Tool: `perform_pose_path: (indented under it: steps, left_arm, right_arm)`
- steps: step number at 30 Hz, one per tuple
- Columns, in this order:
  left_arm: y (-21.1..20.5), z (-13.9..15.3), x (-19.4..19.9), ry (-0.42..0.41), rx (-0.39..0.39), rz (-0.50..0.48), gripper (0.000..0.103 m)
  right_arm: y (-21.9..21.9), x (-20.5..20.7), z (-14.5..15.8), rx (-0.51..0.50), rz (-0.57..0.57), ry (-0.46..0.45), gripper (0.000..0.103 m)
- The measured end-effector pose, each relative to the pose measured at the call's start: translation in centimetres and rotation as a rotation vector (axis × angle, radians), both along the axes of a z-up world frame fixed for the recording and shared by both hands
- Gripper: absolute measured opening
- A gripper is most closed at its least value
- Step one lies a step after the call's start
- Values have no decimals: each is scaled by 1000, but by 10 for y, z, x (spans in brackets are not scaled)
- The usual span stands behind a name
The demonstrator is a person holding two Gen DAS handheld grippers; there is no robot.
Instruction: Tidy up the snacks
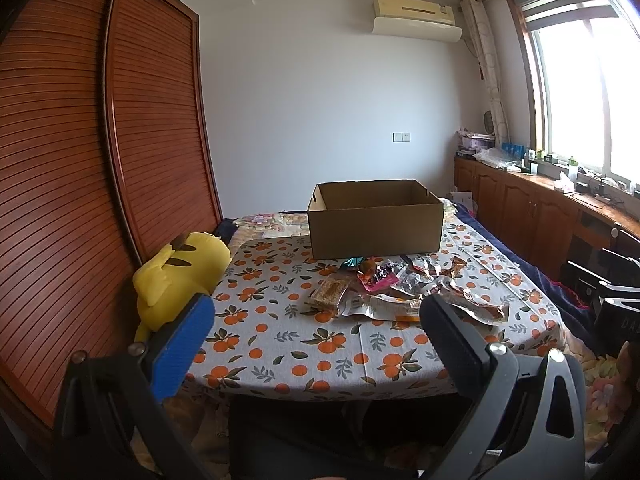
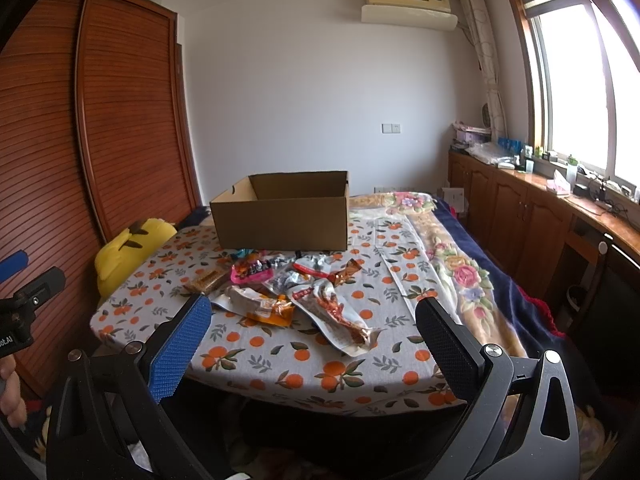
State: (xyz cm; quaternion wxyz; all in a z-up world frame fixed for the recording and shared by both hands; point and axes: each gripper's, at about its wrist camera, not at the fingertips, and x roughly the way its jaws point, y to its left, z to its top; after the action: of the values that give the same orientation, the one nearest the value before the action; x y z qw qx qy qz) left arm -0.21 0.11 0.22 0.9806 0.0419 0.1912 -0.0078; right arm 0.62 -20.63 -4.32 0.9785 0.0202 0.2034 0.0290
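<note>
The left gripper (image 1: pixel 316 320) is spread wide with nothing between its fingers, and the right gripper (image 2: pixel 314 322) is likewise spread and empty; both hang at the near edge of the table (image 2: pixel 280 360), short of the goods.

Just past the right fingertips, between them, lies the heap of snack packets (image 2: pixel 296 292) on the orange-print cloth. Nearest is a long silver pouch (image 2: pixel 340 320), angled toward the right finger; a crumpled orange-and-silver packet (image 2: pixel 260 306) sits by the blue left pad. Seen from the left gripper, the same heap (image 1: pixel 400 288) lies ahead and toward its right finger, with a brown bar in clear wrap (image 1: pixel 328 292) on the heap's left flank.

These look light, limp and slick: foil and film that will likely crumple and slide rather than resist. A pinch across a flat sealed end or a raised crease seems the safest hold; the packets overlap, so one may drag its neighbour.

Beyond the heap stands the open cardboard box (image 2: pixel 280 220), upright, its near wall just behind the farthest packets. Any carried packet must clear that wall. To the left of the fingers a yellow plush toy (image 1: pixel 180 276) leans at the table's edge; bare cloth lies open on the right.
</note>
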Motion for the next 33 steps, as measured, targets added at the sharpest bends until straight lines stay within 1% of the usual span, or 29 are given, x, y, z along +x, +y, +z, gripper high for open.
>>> perform_pose_path:
  steps: [33]
  left_arm:
    - [0,0,0,0,0,0,103]
  right_arm:
    - [1,-5,0,0,-1,0,103]
